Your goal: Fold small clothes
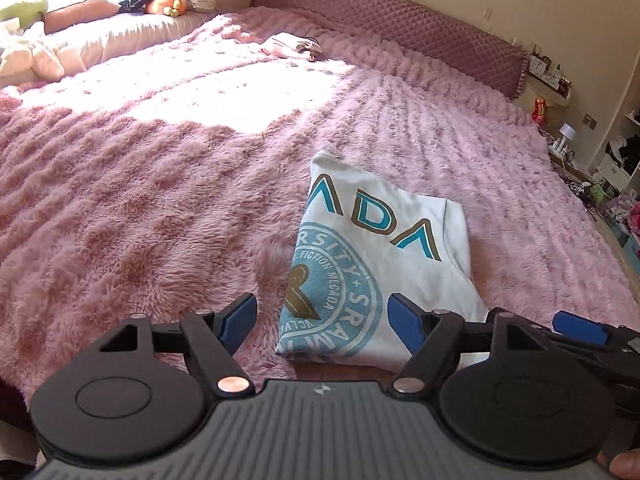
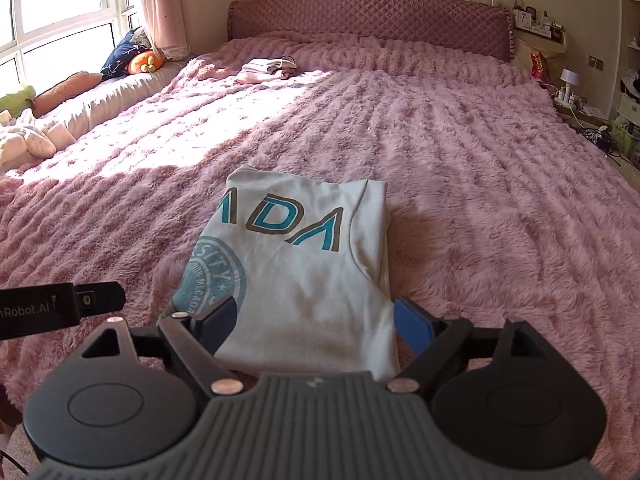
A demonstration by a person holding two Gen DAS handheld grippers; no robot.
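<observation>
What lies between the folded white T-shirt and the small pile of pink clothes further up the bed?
Only bare pink blanket, partly sunlit, separates the T-shirt from the pink clothes. The right wrist view shows it best.

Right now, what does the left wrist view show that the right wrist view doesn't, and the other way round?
Only the left wrist view shows the left gripper with open jaws, nothing between them, and the whole round print on the shirt.

Only the right wrist view shows the window, the full headboard and the right gripper, jaws open and empty above the shirt's near edge.

Both show the folded shirt lying free on the pink blanket, a small pile of clothes near the headboard, and plush toys along the side.
</observation>
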